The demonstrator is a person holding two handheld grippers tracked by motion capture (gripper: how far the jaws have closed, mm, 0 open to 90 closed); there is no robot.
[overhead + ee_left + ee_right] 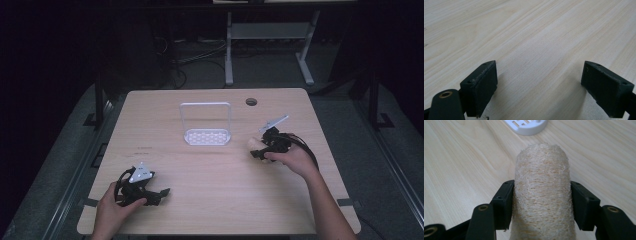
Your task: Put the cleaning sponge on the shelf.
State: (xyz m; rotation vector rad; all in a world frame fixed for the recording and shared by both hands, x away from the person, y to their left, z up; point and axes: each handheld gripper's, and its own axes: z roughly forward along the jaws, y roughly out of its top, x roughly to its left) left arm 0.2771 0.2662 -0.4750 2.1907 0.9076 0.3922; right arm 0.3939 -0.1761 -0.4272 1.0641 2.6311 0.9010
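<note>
Item: table [210, 165]. Light wood-grain top, with a round hole [251, 102] near its far edge, right of centre.

Item: rack [206, 125]. White, standing upright near the middle of the table, towards the far side. Flat perforated base with a tall wire loop rising from it. In the right gripper view a corner of the base [529, 126] lies at the top edge, beyond the sponge and apart from it.

Item: sponge [541, 192]. Pale tan, coarse fibrous loofah, roughly cylindrical. Held in the right gripper, its rounded end pointing away towards the rack. In the high view it shows as a small pale lump [255, 146] at the gripper's left end, on the right half of the table, to the right of the rack and nearer the person. Whether it rests on the table or is just above it cannot be told.

Item: right gripper [541, 202]. Black, held in the person's right hand [292, 159]. Jaws clamped on the sponge, one pad pressed against each side.

Item: left gripper [540, 85]. Black, held in the person's left hand [112, 207] at the near left of the table, well apart from the rack and the sponge. Jaws wide apart, only bare tabletop between them.
</note>
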